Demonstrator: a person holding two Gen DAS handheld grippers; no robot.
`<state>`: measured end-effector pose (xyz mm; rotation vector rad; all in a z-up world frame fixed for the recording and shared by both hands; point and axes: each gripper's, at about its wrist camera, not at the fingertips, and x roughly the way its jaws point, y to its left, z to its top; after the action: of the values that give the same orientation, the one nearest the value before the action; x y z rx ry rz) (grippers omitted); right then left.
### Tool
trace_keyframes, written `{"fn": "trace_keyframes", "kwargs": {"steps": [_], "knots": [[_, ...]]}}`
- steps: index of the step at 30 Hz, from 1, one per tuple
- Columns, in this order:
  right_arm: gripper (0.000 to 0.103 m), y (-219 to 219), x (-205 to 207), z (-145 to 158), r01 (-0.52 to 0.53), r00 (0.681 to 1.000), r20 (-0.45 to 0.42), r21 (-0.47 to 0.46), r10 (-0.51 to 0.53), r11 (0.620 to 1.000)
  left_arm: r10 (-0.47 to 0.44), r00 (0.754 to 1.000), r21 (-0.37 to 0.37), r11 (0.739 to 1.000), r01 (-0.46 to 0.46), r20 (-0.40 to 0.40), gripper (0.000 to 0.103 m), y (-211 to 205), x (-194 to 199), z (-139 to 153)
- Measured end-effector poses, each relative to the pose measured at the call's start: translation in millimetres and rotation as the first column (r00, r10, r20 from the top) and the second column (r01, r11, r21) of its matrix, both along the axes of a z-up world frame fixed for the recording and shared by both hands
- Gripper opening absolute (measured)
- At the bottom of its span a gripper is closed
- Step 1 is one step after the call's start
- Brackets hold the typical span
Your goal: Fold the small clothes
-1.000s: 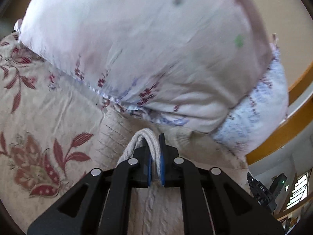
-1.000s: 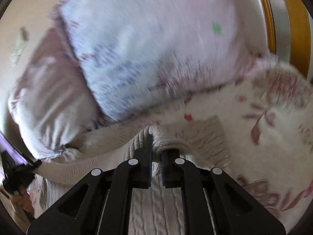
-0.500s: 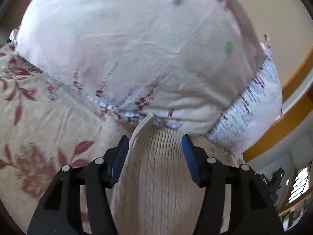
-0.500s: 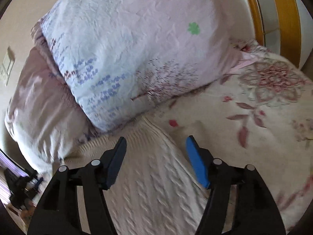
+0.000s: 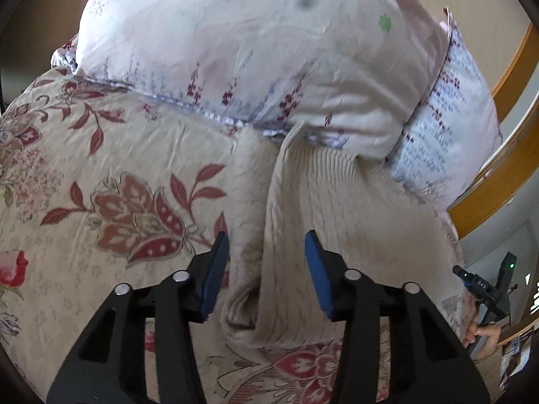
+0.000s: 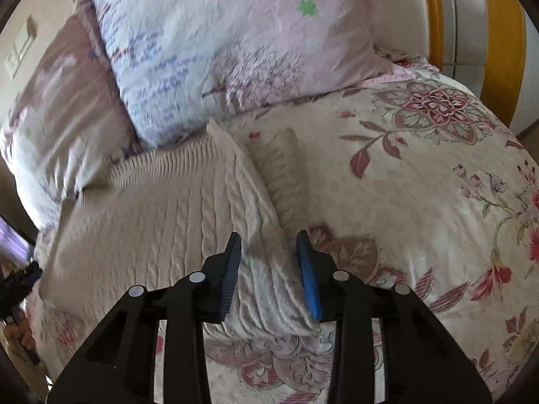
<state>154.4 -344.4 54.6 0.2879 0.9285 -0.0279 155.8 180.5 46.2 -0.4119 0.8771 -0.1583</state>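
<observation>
A cream cable-knit sweater (image 5: 340,208) lies flat on the floral bedspread (image 5: 101,175), its ribbed hem against 2 pillows (image 5: 269,50). The left gripper (image 5: 266,269) hovers over its folded left edge, fingers (image 5: 215,269) apart and closing. The right gripper (image 6: 269,269) straddles the right edge, likewise closing. 1 second ago both pinched the hem; now neither grips it.

Cream cable-knit sweater (image 5: 337,208), ribbed hem; lies flat on the floral bedspread (image 5: 101,155), sleeves folded in along both sides. Its far ribbed edge touches the pillows (image 6: 219,43) at the bed's head.
</observation>
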Motion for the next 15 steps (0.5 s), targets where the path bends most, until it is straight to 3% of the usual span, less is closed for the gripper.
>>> {"fn": "trace_keyframes", "kwargs": {"steps": [2,7,8,10,15], "knots": [[0.030,4,-1,-1,-0.015,1.000,0.004,-0.036,0.015,0.999,-0.013,1.000,0.009,1.000,0.013,-0.013,0.036,-5,1,-5],[0.028,8,2,-7,-0.046,0.999,-0.001,-0.091,0.046,0.995,-0.007,1.000,0.065,0.998,0.007,-0.011,0.033,-9,2,-9],[0.028,9,2,-8,-0.048,0.999,0.004,-0.099,0.049,0.994,-0.006,1.000,0.069,0.998,0.007,-0.010,0.028,-10,3,-9],[0.014,11,-1,-4,-0.054,0.998,0.021,-0.111,0.057,0.992,-0.008,1.000,0.081,0.997,0.009,-0.008,0.021,-11,1,-8],[0.010,13,-12,6,-0.038,0.997,0.064,-0.107,0.045,0.994,-0.009,1.000,0.082,0.997,0.009,-0.001,0.014,-10,-1,-6]]}}
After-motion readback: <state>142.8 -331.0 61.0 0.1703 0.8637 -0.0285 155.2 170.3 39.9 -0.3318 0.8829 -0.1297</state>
